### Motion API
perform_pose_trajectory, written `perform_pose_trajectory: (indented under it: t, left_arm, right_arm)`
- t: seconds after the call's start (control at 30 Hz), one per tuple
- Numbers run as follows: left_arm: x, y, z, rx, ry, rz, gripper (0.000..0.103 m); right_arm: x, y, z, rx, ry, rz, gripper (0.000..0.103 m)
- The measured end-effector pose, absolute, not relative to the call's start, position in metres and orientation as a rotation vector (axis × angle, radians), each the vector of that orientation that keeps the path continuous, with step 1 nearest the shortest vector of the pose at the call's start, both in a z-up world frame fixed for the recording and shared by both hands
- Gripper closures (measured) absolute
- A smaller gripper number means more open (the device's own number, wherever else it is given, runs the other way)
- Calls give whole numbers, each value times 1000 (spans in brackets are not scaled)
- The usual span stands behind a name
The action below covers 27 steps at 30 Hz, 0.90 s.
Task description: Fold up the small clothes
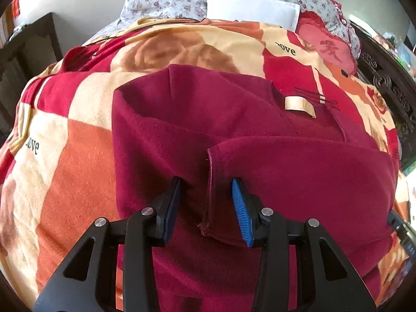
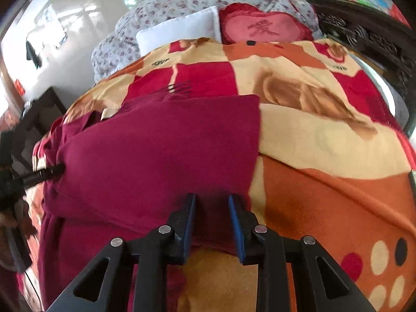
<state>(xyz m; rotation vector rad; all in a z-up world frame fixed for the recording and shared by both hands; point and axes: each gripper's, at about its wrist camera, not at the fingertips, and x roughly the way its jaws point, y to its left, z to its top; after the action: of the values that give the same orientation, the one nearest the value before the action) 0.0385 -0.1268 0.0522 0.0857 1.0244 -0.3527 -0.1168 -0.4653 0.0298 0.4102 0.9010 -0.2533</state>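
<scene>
the maroon garment (image 1: 182,119) on the blanket (image 1: 78,182) looks half folded, one flap over, both left gripper (image 1: 206,202) and right gripper (image 2: 212,221) standing apart, more folds left.

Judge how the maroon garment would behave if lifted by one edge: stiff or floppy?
Probably floppy: the maroon garment lies in soft folds and follows the blanket under it. Its fleecy surface likely grips rather than slips. It looks light, though weight cannot be confirmed.

The maroon garment (image 2: 156,150) ran off the near-left edge of the right wrist view, its folded layers hiding the blanket (image 2: 325,182) beneath.
</scene>
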Motion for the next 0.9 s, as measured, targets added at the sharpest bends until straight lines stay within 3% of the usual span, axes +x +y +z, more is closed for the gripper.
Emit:
perform_pose_trajectory:
  t: [0.2,0.63,0.7,0.77,0.83,0.9]
  left_arm:
    - [30,-116,59,64,1036,-369,63]
    - [-21,-108,73,156,1003,-387,63]
    - [-28,-105,76,162,994,-391,63]
    - [-35,-102,78,162,992,-398,63]
    - [-42,-98,79,168,996,-404,60]
    - [-48,-94,79,169,1005,-407,49]
  right_arm:
    - [-136,-460,55,430,857,-253,78]
    - [-134,-445,49,413,913,-253,75]
    - [-141,-438,58,409,895,-233,71]
    - [-148,-431,64,414,889,-212,60]
    - [-156,-423,68,423,878,-188,56]
    - [-164,-415,68,427,890,-170,56]
